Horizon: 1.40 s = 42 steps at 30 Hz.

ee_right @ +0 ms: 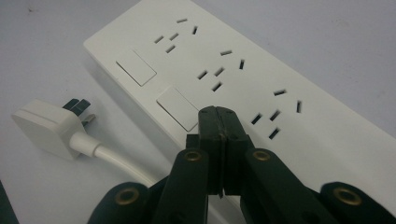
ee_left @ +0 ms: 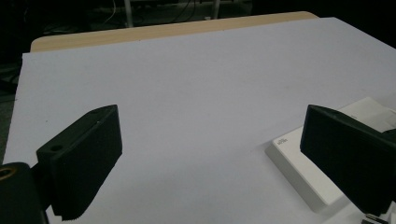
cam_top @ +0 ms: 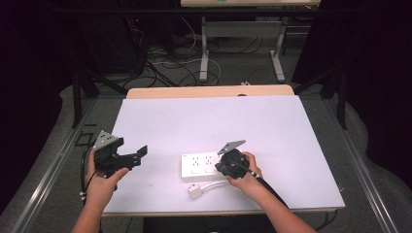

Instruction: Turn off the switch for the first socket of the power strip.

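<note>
One white power strip lies near the table's front edge. The right gripper is squeezed shut, holding nothing, its tips right over the strip by a white switch. One white plug lies nearer the front edge. The left gripper is wide open, well to the strip's left. The right hand hides the strip's right end.

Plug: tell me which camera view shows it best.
The right gripper view. There the plug lies close up on the table, prongs and cable clear, left of the power strip. The high view shows it small, in front of the strip. The left gripper view gives at most a sliver at its bottom edge.
</note>
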{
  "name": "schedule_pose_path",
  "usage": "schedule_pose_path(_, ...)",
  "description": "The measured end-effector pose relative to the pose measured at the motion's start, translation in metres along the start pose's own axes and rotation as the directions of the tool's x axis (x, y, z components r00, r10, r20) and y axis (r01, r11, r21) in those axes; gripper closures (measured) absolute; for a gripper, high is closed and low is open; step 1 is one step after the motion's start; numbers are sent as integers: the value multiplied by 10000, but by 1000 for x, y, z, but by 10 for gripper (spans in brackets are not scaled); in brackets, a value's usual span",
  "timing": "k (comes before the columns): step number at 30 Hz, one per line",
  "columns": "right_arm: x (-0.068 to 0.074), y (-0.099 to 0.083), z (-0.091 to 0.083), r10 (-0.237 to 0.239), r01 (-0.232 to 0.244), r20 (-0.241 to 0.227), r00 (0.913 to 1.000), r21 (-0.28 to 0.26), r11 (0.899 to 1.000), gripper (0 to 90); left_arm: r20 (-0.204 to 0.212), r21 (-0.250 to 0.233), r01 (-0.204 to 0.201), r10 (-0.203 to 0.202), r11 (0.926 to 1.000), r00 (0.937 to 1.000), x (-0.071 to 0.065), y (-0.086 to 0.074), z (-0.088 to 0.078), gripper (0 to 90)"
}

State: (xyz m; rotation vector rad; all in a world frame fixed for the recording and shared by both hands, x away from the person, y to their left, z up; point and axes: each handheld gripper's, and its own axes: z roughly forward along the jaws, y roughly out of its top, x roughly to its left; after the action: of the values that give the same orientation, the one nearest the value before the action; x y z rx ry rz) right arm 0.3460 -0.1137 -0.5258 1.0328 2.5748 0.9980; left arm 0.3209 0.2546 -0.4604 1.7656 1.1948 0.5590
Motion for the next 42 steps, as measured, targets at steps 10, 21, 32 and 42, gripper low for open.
schedule_pose_path(10,0,0,-1,19,-18,-53,10000,148,9999,900,4,30,-1,1,10000,10000,0,0,0,54)
schedule_pose_path(21,1,0,0,67,-67,-11,10000,2,10000,900,5,50,-11,11,10000,10000,0,0,1,55)
schedule_pose_path(32,0,-2,3,-14,13,-73,10000,-64,10000,900,4,41,-1,1,10000,10000,0,0,1,55)
schedule_pose_path(42,0,-2,3,-58,58,-39,10000,-79,10000,900,12,64,-16,16,10000,10000,0,-1,1,55)
